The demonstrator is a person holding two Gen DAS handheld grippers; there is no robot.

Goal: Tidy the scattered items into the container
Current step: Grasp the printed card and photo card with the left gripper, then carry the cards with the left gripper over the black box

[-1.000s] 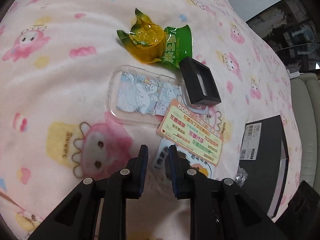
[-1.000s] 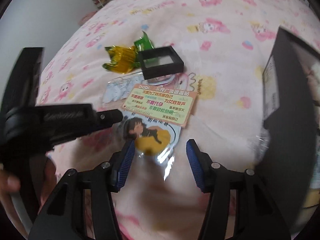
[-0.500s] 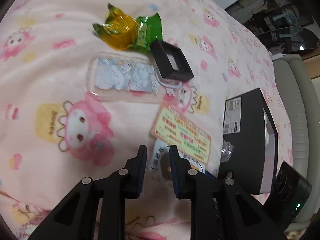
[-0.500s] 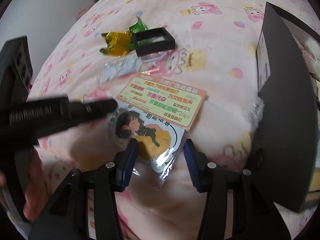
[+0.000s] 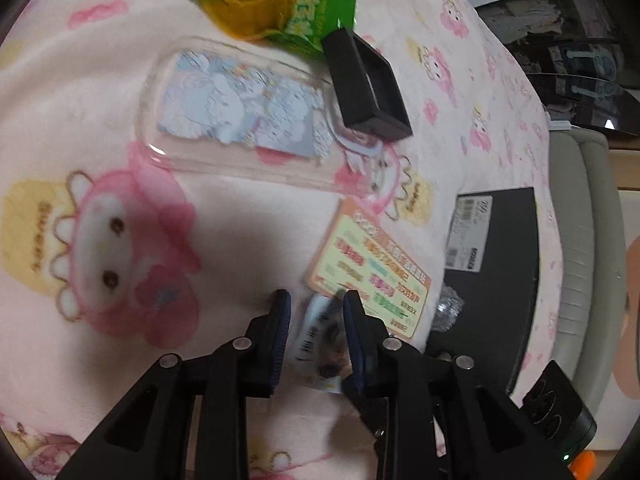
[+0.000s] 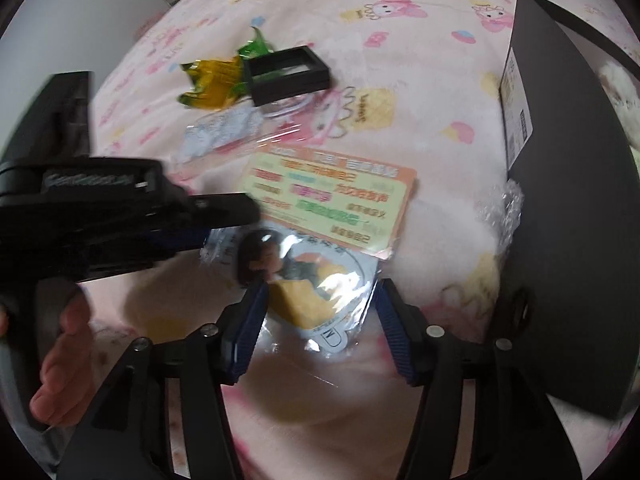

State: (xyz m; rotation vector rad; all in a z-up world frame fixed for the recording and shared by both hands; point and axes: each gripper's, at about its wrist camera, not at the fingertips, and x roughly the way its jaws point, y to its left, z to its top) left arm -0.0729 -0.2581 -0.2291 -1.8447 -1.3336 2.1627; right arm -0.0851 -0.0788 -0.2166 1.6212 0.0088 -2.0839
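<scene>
Right tool (image 6: 320,316): set wide apart; nothing is held. The sleeved sticker (image 6: 308,280) is straddled by the two pads, and its near tab end lies between them.
Left tool (image 5: 314,320): set at a narrow gap over the far-left corner of the same sticker (image 5: 320,336). Whether the corner is pinched cannot be told; motion blur covers it.
Governing relation: the sticker lies directly ahead of the right tool and flat on the bed. Its long axis is roughly in line with the right fingers. Both tools are at the sticker; the right one is centred on it, the left one is only at a corner.
Overlap: the far edge of the sticker is tucked under the orange card (image 6: 332,204). It is judged that a pull toward the near side would be needed to free it without dragging the card.
Container: the black box (image 6: 560,184) stands open just right of the sticker, with crumpled clear film (image 6: 508,208) against its near wall. Its tall side wall must be cleared on transfer.
Open room: bare blanket (image 6: 440,80) is available between card and box.
Farther items: a clear phone case (image 5: 240,108), a black frame (image 5: 366,88) and a yellow-green snack pack (image 5: 264,4) lie beyond the card, touching or overlapping one another, well apart from both tools.
Surface: soft bedding; thin flat items are judged hard to lift by an edge.
</scene>
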